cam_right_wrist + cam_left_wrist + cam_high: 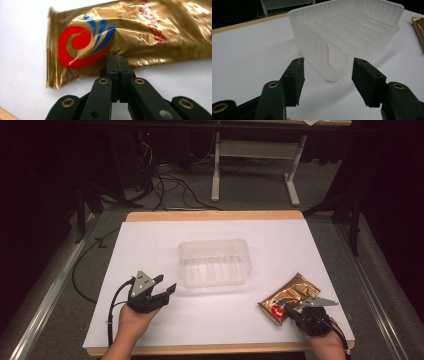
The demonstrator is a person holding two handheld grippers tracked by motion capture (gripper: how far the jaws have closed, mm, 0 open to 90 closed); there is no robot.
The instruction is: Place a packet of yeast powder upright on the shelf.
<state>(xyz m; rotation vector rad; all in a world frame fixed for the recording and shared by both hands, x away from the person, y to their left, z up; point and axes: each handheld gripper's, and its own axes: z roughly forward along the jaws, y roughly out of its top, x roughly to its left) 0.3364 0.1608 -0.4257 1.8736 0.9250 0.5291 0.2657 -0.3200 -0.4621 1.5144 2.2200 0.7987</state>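
So the biggest thing here is the counter point(150, 320), covered in a white sheet with a wood edge showing at the back. Sitting around the middle of it is a clear plastic tray point(214, 262) with ribbed dividers inside, nothing in it as far as I can see. Off toward the near right corner lies the gold foil packet point(289, 297), flat on the sheet and well apart from the tray.

Right hand-held gripper point(292, 312) is pinched together on the near edge of that packet; the jaws meet with just the foil seam between them. Left hand-held gripper point(162, 289) hangs near the tray's near-left corner with jaws spread wide and nothing in them.

What I'd worry about: that's a thin nip right on the crimped edge. Slick foil plus the weight of the contents hanging off one edge, it could slide out on the lift or swing and clip the tray rim on the way over. The tray looks light too, so a bump might shove it.

The right gripper view gives you the red and blue swirl logo point(82, 45) and exactly where the pads bite, which the high view is too small to show. The left gripper view shows the tray's inner dividers point(342, 37) up close.
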